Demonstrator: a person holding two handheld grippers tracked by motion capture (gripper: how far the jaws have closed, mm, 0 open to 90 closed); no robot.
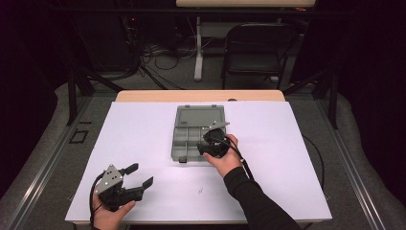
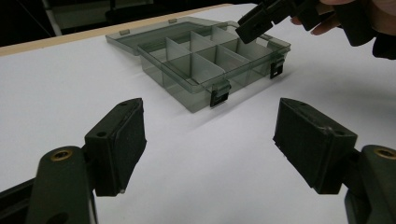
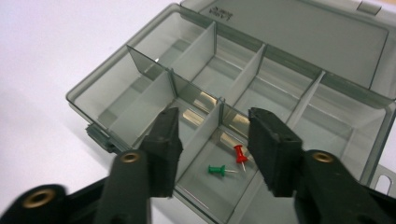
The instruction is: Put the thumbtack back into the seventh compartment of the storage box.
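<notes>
From above, the right gripper (image 1: pixel 209 142) hangs over the near right corner of the open grey box (image 1: pixel 189 136), while the left gripper (image 1: pixel 136 175) rests well apart from it, jaws spread with nothing between them. Along the left jaws, the box lies ahead. Between the right jaws, parted and empty, a red pin (image 3: pixel 240 154) and green pin (image 3: pixel 217 170) lie in one compartment.

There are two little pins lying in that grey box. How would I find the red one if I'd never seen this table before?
Start at the white table and find the open, smoky-grey divided box in its middle. Look into the compartment under the right gripper, whose open jaws hang just above it. Two pushpins lie there apart: the red pushpin lies nearer the hinged lid than the green pushpin.
</notes>
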